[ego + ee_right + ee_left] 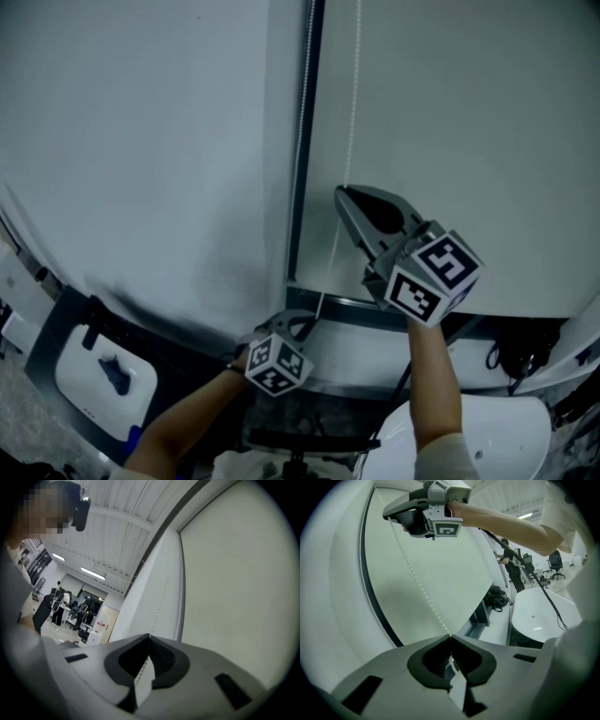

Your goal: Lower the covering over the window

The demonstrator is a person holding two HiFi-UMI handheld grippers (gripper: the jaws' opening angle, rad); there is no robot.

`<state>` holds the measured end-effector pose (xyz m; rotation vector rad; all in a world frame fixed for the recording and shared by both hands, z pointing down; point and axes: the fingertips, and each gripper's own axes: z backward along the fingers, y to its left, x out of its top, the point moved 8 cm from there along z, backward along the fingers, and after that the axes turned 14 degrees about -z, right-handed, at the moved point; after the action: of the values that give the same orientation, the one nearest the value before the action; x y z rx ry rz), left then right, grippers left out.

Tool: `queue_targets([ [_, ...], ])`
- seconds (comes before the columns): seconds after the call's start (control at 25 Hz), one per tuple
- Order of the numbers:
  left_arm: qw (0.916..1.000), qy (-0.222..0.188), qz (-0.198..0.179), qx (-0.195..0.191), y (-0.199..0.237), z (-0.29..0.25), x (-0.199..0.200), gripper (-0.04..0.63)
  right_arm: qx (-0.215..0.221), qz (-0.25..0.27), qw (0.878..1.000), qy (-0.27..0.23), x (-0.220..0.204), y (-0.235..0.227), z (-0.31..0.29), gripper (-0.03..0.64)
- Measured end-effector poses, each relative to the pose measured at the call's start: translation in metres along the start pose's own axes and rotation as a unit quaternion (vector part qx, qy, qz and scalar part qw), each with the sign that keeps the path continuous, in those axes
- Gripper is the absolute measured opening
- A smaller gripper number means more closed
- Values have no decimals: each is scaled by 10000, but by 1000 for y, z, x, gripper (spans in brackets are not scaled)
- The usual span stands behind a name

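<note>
The right gripper point(341, 195) was held high on a bare, outstretched right forearm point(431, 375), its jaws closed on the cord point(354, 94). The left gripper point(312, 319) sat lower and nearer the body on the left forearm point(183, 424), its jaws also clamped on that cord.

Right hand-held gripper point(341, 197) above left hand-held gripper point(305, 324), both on the bead cord point(352, 103) before the blind point(469, 122).
</note>
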<state>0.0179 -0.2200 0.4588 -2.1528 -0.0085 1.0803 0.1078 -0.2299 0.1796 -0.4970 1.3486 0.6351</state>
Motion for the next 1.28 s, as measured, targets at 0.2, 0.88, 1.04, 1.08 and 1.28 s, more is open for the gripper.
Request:
queue_targets([
  [0.2, 9980, -176, 548, -252, 13, 27, -5, 12, -125, -178, 9997, -58, -1, 3, -3, 11],
  [0.88, 9506, -2559, 1754, 129, 142, 140, 93, 143, -601, 1064, 9913, 491, -7, 24, -23, 8],
  [1.04, 9473, -2683, 1726, 306, 151, 146, 104, 143, -711, 1578, 9812, 852, -17, 26, -18, 8],
  [1.08, 9461, -2706, 1746, 345, 152, 146, 105, 143, -719, 1623, 9796, 942, -21, 26, -17, 8],
  [1.28, 9428, -2780, 1794, 406, 158, 141, 116, 143, -670, 1699, 9756, 1216, -40, 22, -9, 8],
])
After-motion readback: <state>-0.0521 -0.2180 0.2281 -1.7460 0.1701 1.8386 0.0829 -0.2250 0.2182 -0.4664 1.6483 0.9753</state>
